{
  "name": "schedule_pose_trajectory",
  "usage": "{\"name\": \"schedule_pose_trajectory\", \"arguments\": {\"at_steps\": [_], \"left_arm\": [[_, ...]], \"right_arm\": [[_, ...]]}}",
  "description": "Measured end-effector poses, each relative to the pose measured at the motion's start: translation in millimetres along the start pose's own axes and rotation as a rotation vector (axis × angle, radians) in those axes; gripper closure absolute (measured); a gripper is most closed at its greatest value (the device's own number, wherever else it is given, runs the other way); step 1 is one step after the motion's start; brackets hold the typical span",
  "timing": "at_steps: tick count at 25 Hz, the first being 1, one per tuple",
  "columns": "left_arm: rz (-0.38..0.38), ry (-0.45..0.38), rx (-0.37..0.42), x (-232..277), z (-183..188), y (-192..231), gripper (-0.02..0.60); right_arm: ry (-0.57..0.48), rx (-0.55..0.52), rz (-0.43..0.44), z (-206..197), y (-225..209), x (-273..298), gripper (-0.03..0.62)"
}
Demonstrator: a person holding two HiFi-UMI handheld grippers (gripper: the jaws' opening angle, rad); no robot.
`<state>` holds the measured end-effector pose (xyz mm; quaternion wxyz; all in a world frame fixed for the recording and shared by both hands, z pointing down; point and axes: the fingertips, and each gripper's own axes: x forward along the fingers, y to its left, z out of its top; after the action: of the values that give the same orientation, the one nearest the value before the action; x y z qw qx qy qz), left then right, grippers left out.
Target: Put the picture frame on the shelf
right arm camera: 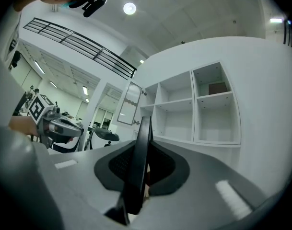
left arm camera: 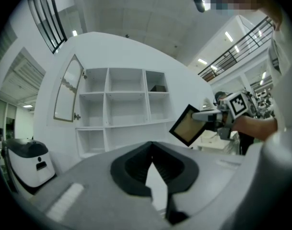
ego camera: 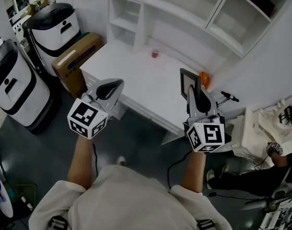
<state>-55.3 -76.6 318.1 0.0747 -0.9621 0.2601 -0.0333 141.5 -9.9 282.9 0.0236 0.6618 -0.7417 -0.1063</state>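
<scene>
Right gripper (ego camera: 193, 91) clenched on picture frame (right arm camera: 140, 157), edge-on between its jaws, face shown only from left gripper (left arm camera: 153, 146), jaws closed, empty

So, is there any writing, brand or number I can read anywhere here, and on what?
No readable text in any view.
Black-and-white patterned cubes: square code patterns only, no letters or numbers.
Brown cardboard box: pale strip on top, no print legible.

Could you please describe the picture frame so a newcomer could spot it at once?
Find the white desk below the white shelves. Over its right end, the right gripper clamps the picture frame by its edge. Dark-rimmed with a tan panel, it is flat, unlike the orange object beside it.
</scene>
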Motion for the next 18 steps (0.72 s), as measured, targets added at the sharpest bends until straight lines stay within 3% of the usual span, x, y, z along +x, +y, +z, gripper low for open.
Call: {"name": "schedule_pose_trajectory", "arguments": {"at_steps": [6, 18], "left_arm": [[-0.025, -0.001, 0.007, 16.7, -5.7, 39.4, 0.578], [-0.024, -0.004, -0.009, 71.7, -17.9, 100.2, 0.578]], "right_arm": [[-0.003, -0.072, -0.008, 9.5, -1.8, 45.8, 0.541], [-0.042, -0.202, -0.017, 42.7, -53.2, 140.5, 0.54]]}}
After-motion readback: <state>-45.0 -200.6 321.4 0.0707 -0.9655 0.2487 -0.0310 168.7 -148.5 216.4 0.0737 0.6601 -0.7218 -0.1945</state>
